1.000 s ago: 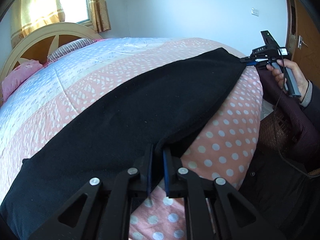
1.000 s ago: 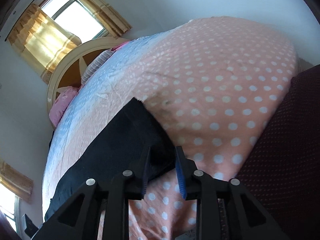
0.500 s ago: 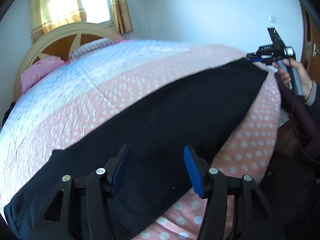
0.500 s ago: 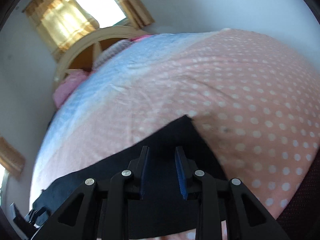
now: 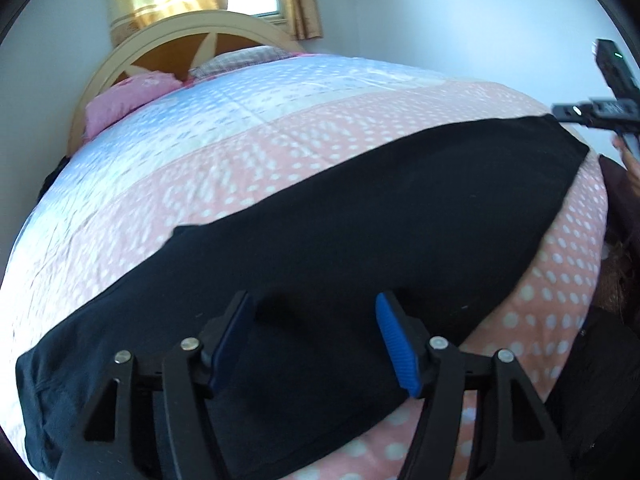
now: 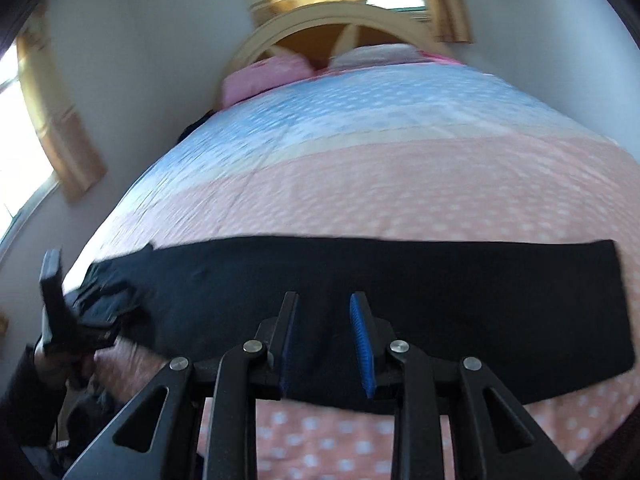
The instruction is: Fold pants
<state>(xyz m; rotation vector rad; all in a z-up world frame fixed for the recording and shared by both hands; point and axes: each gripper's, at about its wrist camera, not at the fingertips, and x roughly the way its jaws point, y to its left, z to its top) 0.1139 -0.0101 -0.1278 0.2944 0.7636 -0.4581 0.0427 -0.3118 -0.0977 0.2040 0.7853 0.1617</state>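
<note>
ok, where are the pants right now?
The black pants lie flat in a long strip across the pink dotted end of the quilt, near the bed's foot edge, in both wrist views.

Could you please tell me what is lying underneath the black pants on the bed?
The black pants lie flat on the dotted pink quilt, which shows all around them. Whatever lies directly beneath the cloth is covered.

A: L wrist cam? Rides the left gripper (image 5: 316, 344), close over the pants (image 5: 360, 240), facing the headboard (image 5: 168, 48).

B: R wrist cam sits alike above its right gripper (image 6: 324, 340). Both share pants, quilt (image 6: 360, 160), headboard.
</note>
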